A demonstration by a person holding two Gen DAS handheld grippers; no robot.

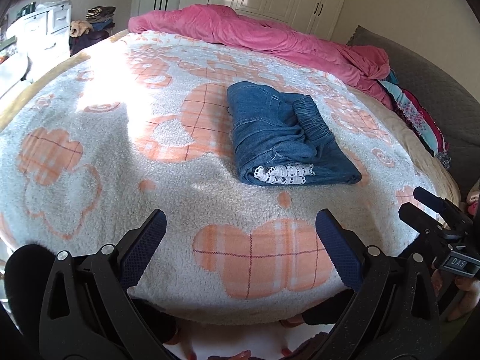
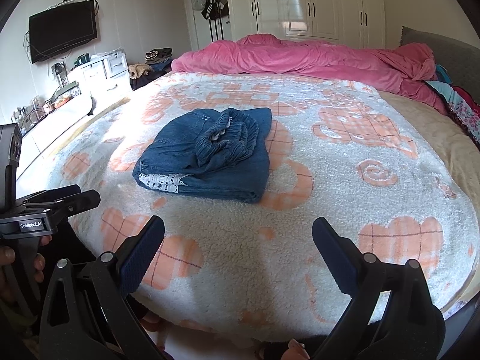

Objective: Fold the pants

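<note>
Lying folded on the white-and-orange fleece blanket point(image 1: 90, 156), blue denim pants point(image 1: 285, 138) with white lace trim; left gripper point(image 1: 241, 225) and right gripper point(image 2: 238, 231) hover near, jaws spread, empty.

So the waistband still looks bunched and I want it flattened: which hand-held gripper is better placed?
Probably the right hand-held gripper: open, and in its view the bunched waistband on the folded pants faces it. The left hand-held gripper, also open, sees it further off-centre.

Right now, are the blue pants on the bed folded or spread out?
Folded. The pants lie as a compact stack of layers on the blanket, waistband bunched on top, white lace hem tucked at the near edge. Neither gripper touches them.
</note>
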